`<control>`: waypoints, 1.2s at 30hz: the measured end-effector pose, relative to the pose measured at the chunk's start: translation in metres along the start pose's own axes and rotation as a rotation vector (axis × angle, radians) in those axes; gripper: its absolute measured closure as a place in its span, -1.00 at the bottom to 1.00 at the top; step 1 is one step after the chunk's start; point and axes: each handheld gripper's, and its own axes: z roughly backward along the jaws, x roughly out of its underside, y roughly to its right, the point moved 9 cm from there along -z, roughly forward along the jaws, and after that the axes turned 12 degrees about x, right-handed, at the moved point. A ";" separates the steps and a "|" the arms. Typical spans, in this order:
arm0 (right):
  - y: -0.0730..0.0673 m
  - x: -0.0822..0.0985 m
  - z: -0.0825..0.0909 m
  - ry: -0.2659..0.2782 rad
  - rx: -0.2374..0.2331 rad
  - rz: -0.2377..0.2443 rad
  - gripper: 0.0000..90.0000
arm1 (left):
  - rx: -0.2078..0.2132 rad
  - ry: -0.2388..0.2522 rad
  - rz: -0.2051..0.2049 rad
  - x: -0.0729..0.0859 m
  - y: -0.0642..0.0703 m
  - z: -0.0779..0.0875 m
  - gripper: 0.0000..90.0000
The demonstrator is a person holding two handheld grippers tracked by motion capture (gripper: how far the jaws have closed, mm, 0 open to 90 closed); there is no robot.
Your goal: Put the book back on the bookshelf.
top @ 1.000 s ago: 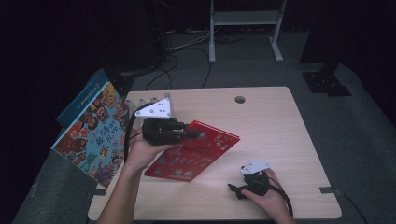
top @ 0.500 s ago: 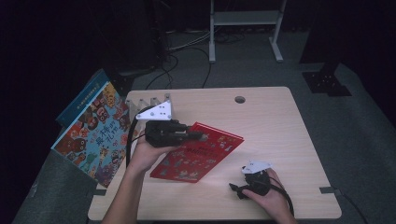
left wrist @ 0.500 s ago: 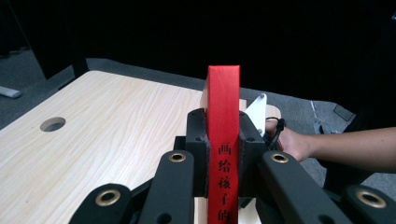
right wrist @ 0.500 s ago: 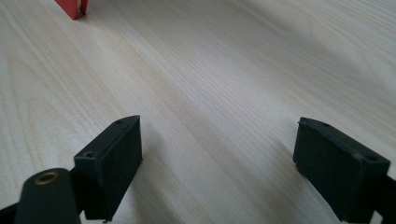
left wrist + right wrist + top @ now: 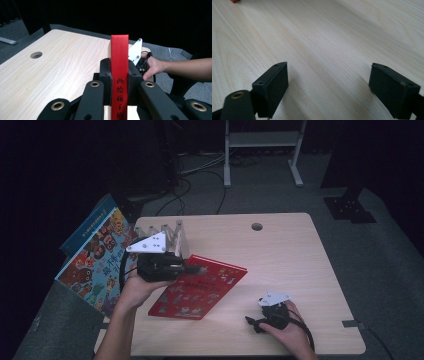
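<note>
Above counter (image 5: 300, 250), your left claw (image 5: 119, 75) clamped on red book (image 5: 200, 287) at spine, far corner resting on wood. Stiff, light, glossy cover; grip spine deep. Right claw (image 5: 328, 87) apart, idle.

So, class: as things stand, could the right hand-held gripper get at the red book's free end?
Probably yes. The right hand-held gripper rests open on the table, and bare wood lies between it and the red book, whose spine the left hand-held gripper clamps.
</note>
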 end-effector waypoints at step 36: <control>-0.002 -0.005 0.002 -0.003 0.015 0.036 -0.66 | -0.017 -0.066 0.044 0.055 0.008 0.061 0.76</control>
